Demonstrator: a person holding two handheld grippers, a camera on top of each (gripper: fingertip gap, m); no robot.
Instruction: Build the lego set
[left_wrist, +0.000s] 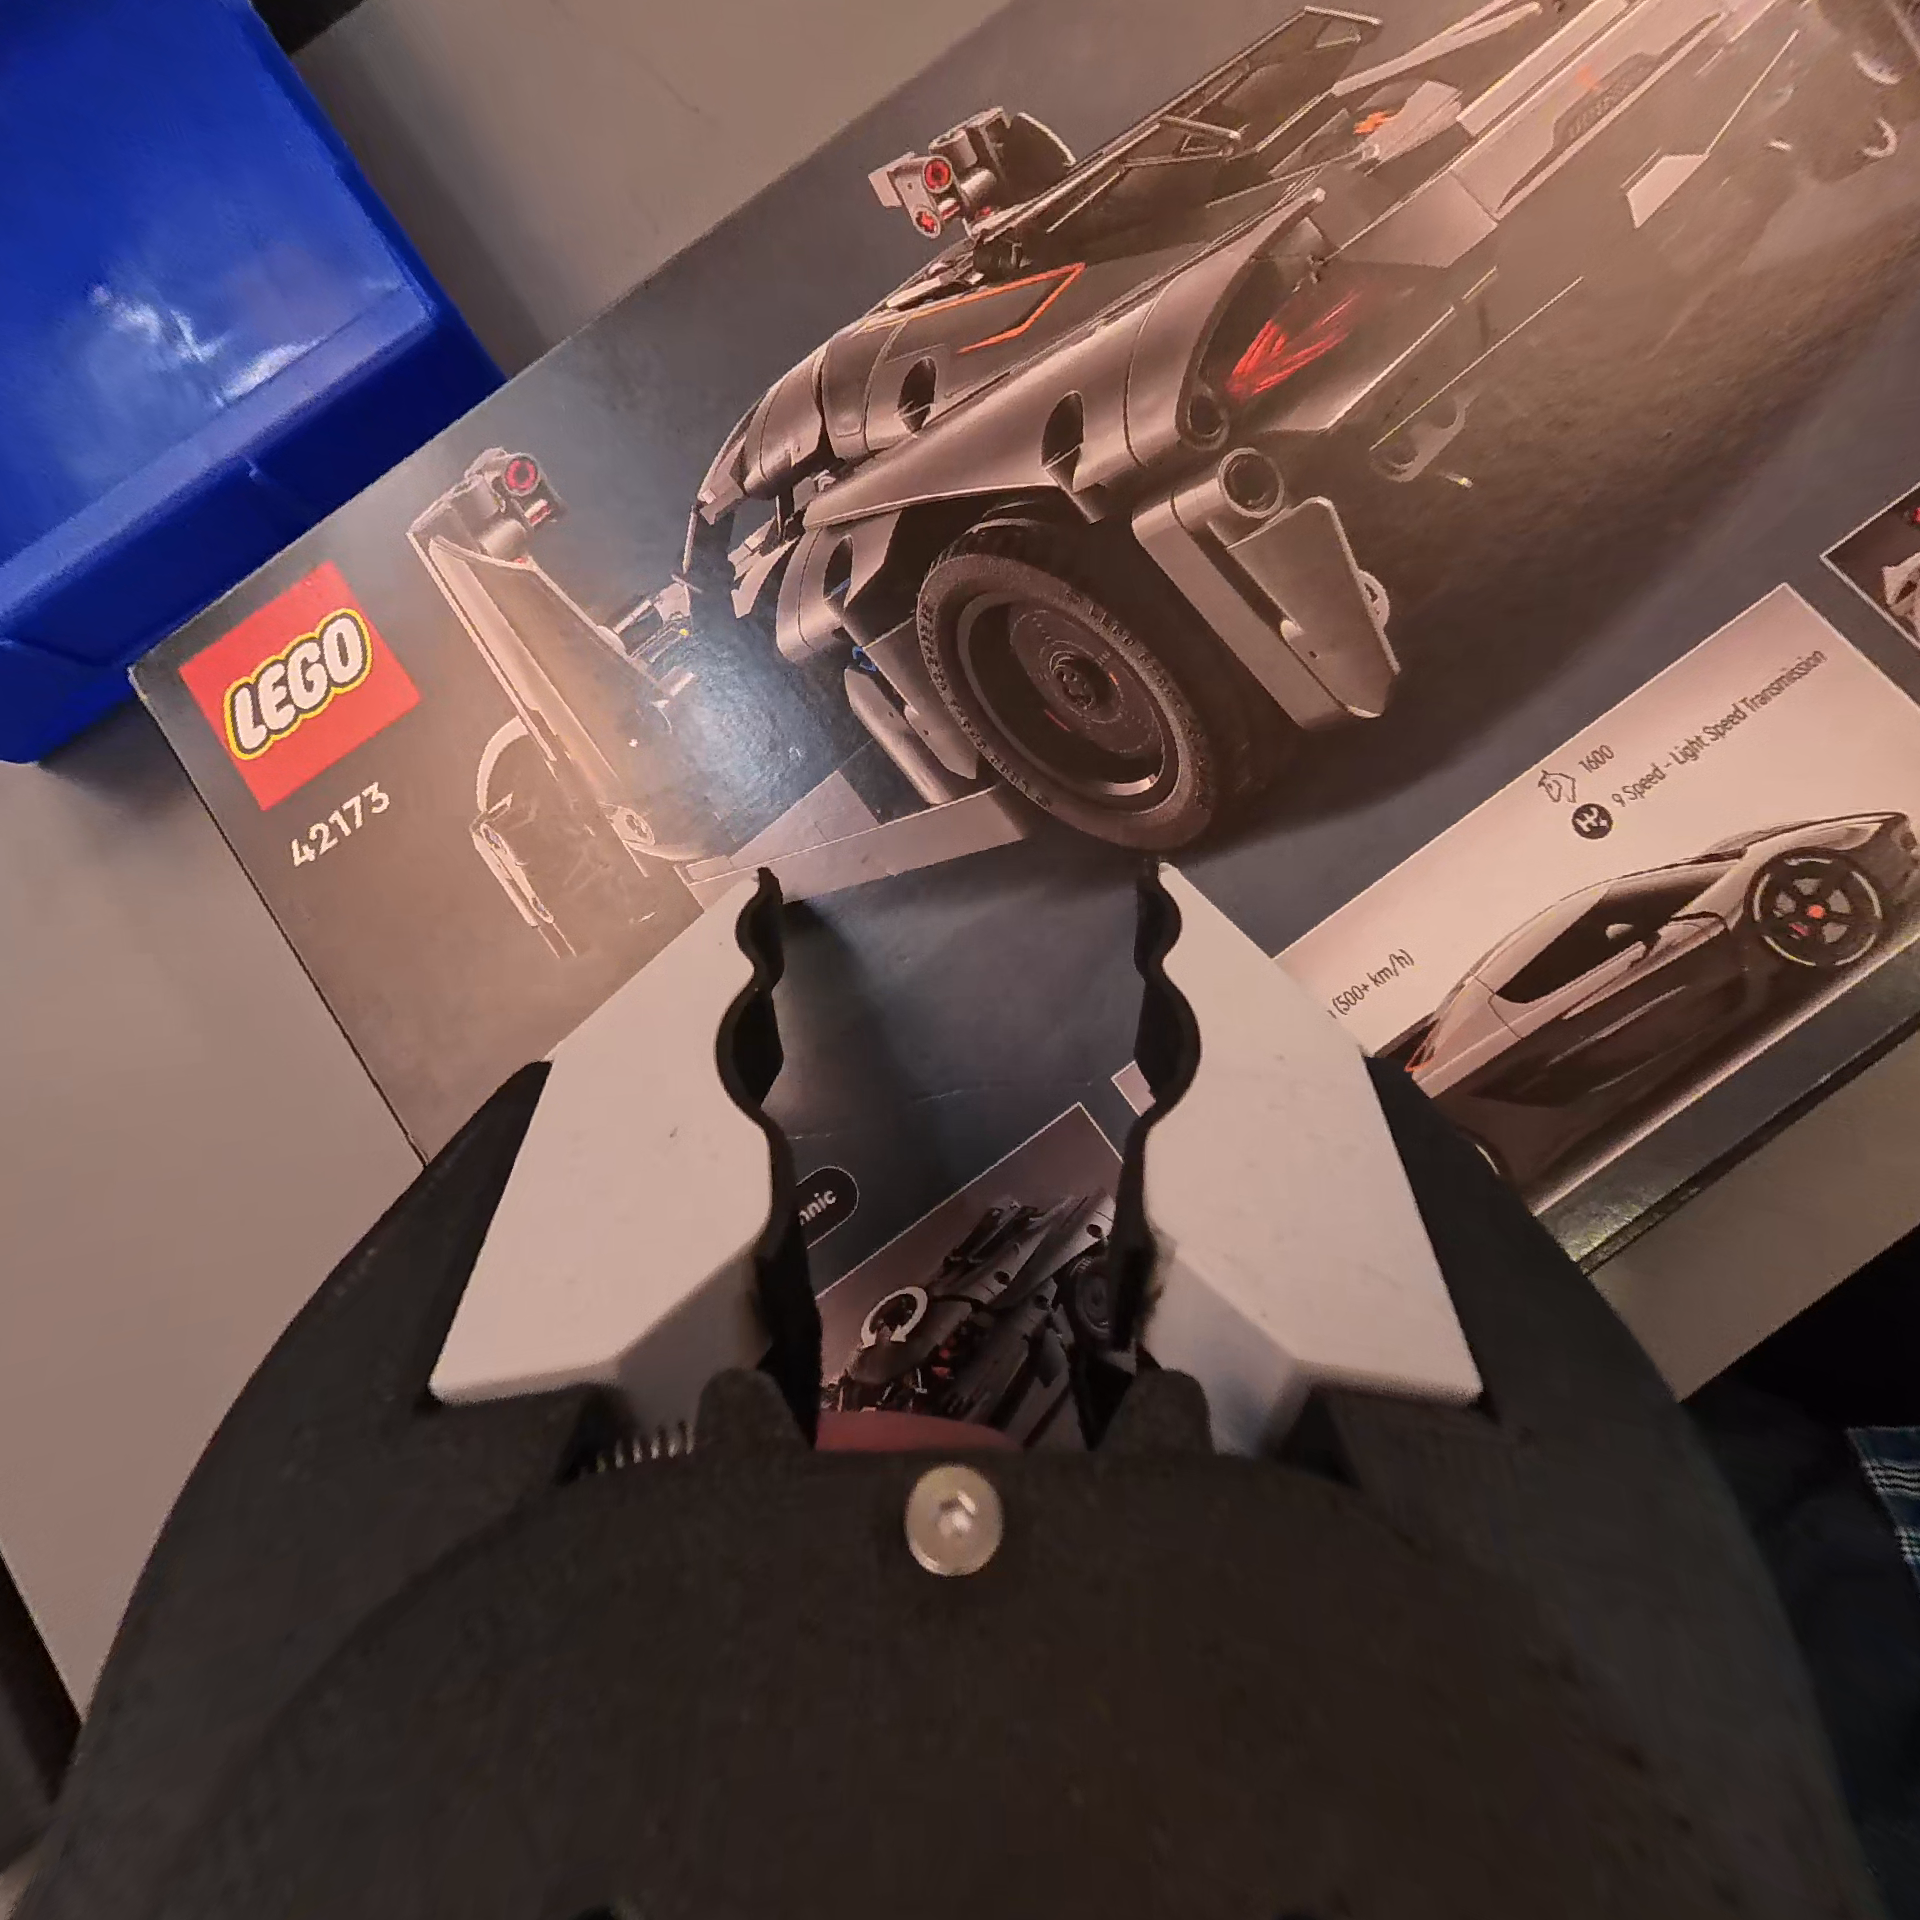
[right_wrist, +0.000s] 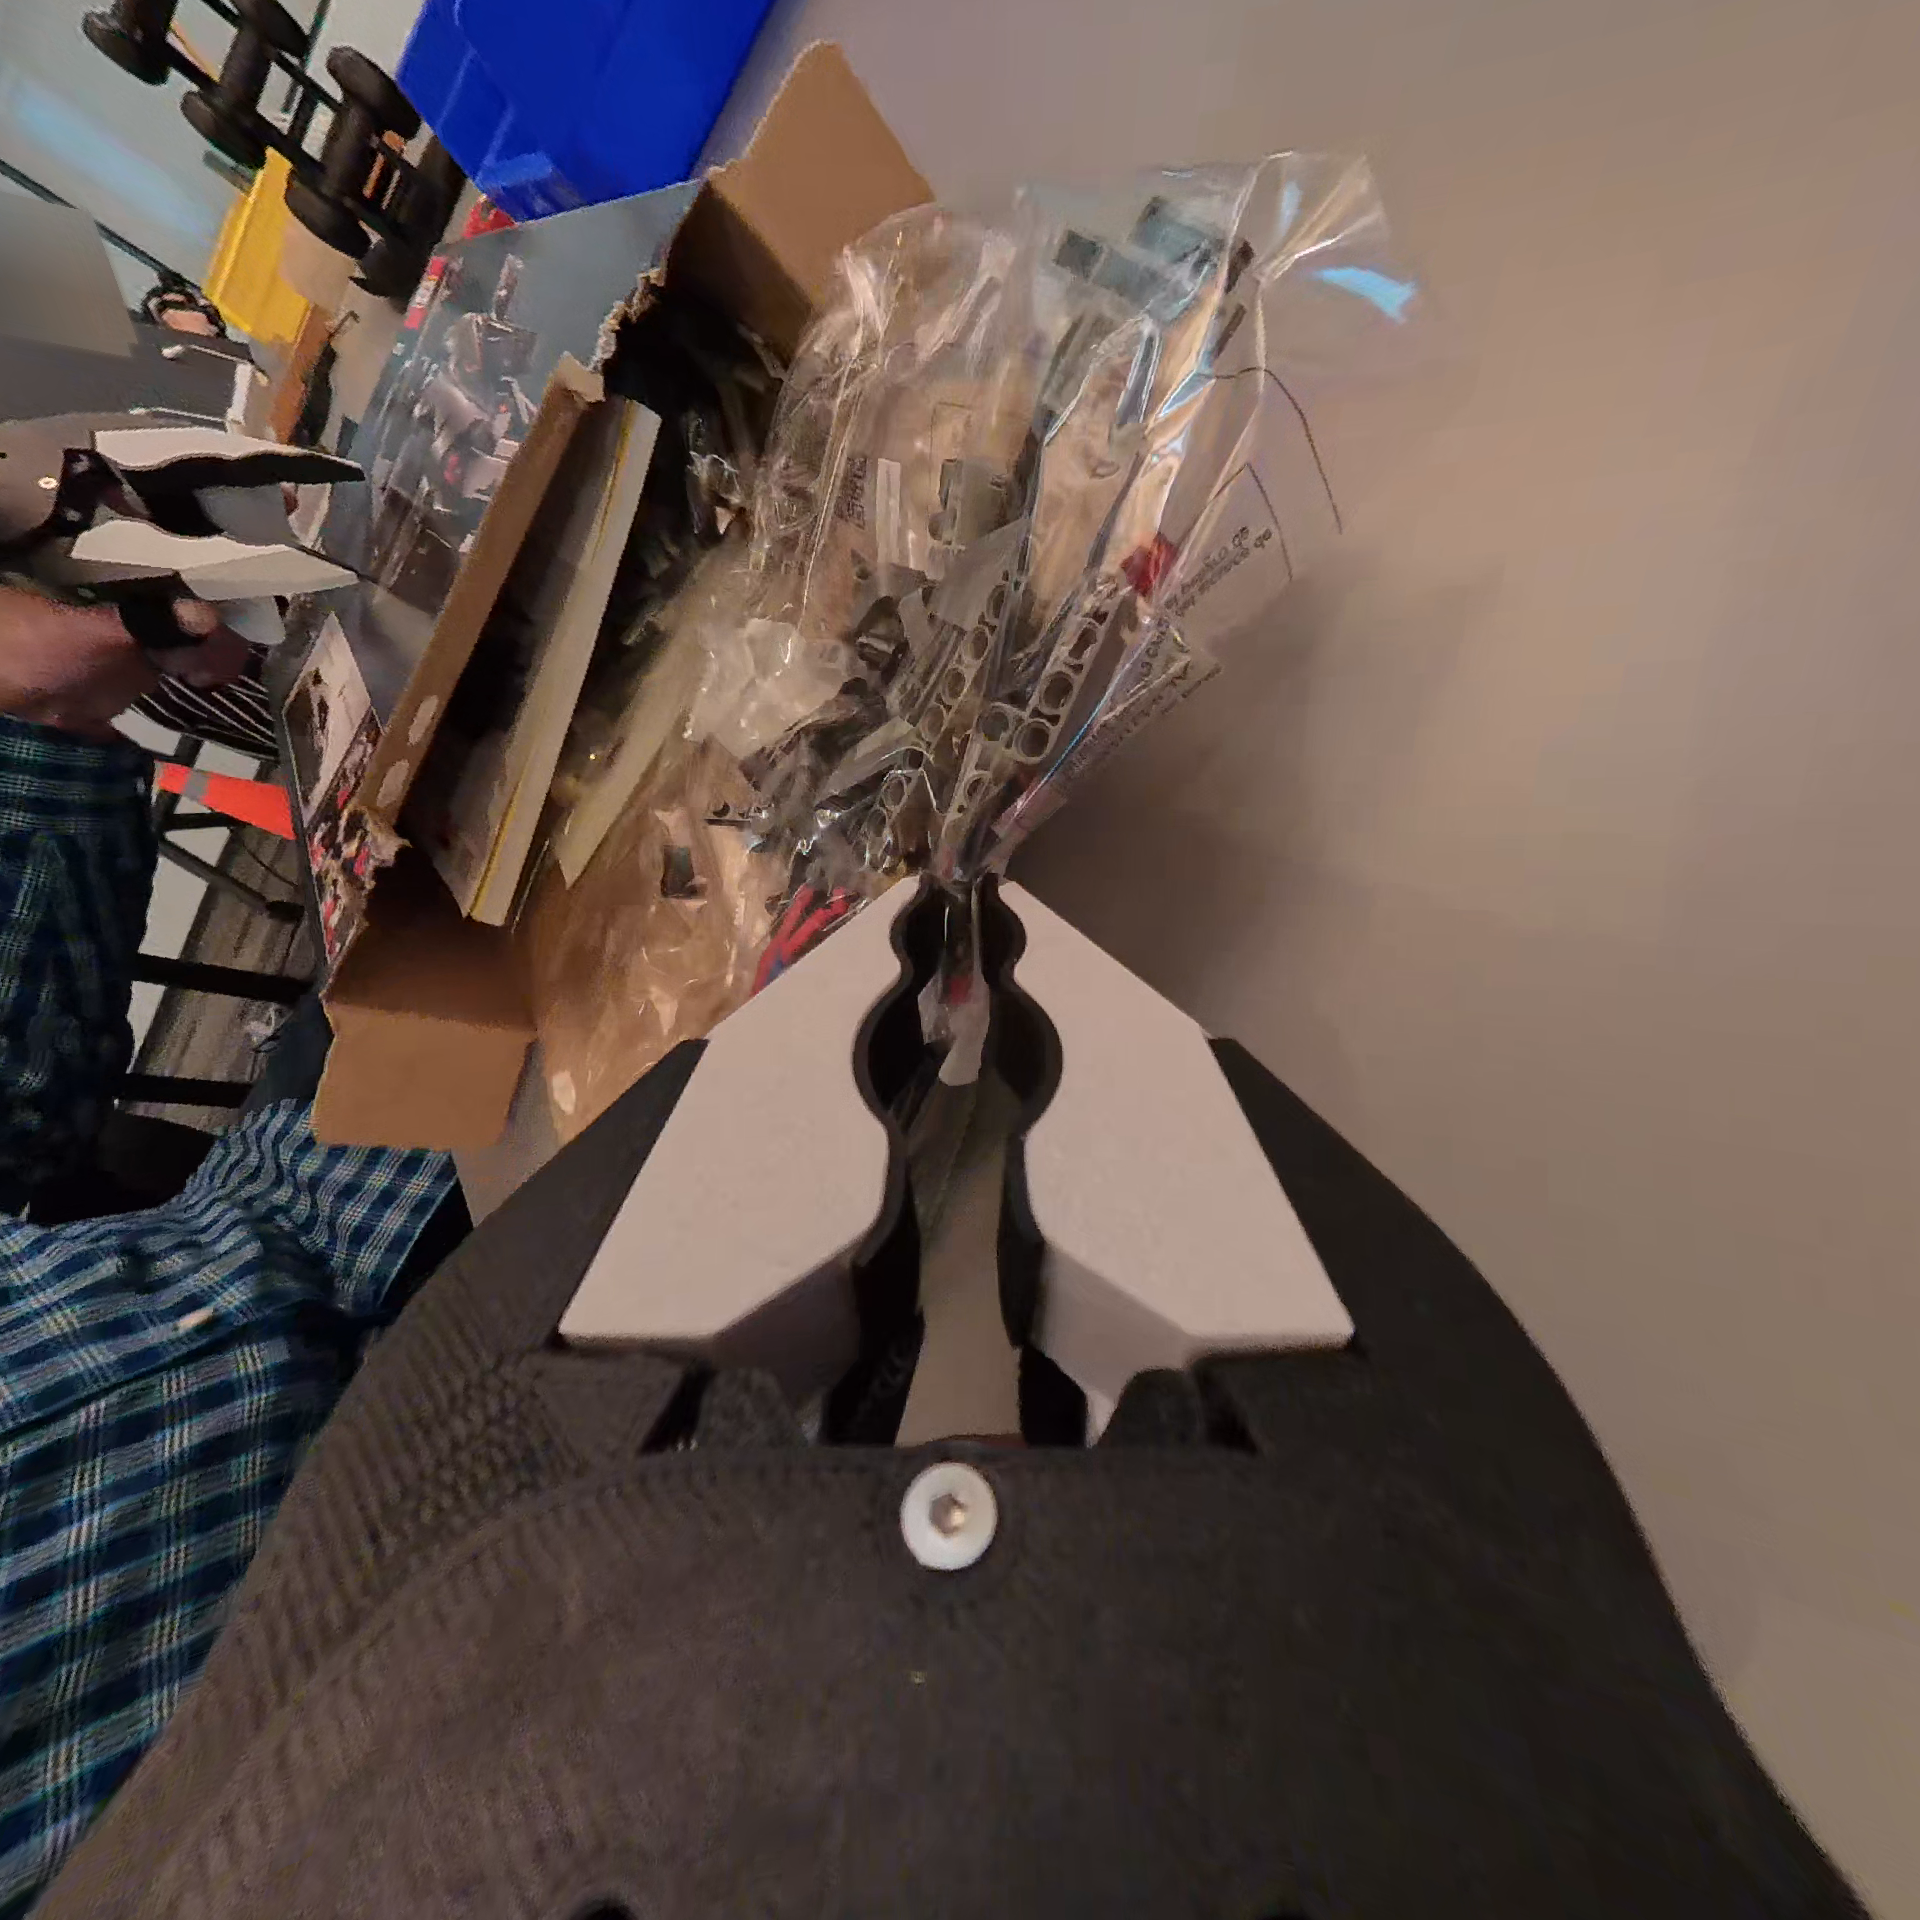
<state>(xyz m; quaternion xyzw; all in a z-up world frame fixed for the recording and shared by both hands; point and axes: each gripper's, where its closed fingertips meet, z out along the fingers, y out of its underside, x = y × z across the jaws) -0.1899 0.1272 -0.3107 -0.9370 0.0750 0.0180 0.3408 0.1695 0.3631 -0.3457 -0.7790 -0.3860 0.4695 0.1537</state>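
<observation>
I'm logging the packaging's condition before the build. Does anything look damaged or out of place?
Yes. In the right wrist view, the cardboard set box has a raggedly torn opening, and clear plastic parts bags spill from it onto the table. The right tongs pinch one bag by its edge. The left tongs are open.

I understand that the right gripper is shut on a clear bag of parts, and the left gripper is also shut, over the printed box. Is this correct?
Not fully. The right gripper is indeed shut on the clear bag of parts, but the left gripper is open: the left wrist view shows its fingers spread apart, holding nothing, over the printed box.
</observation>
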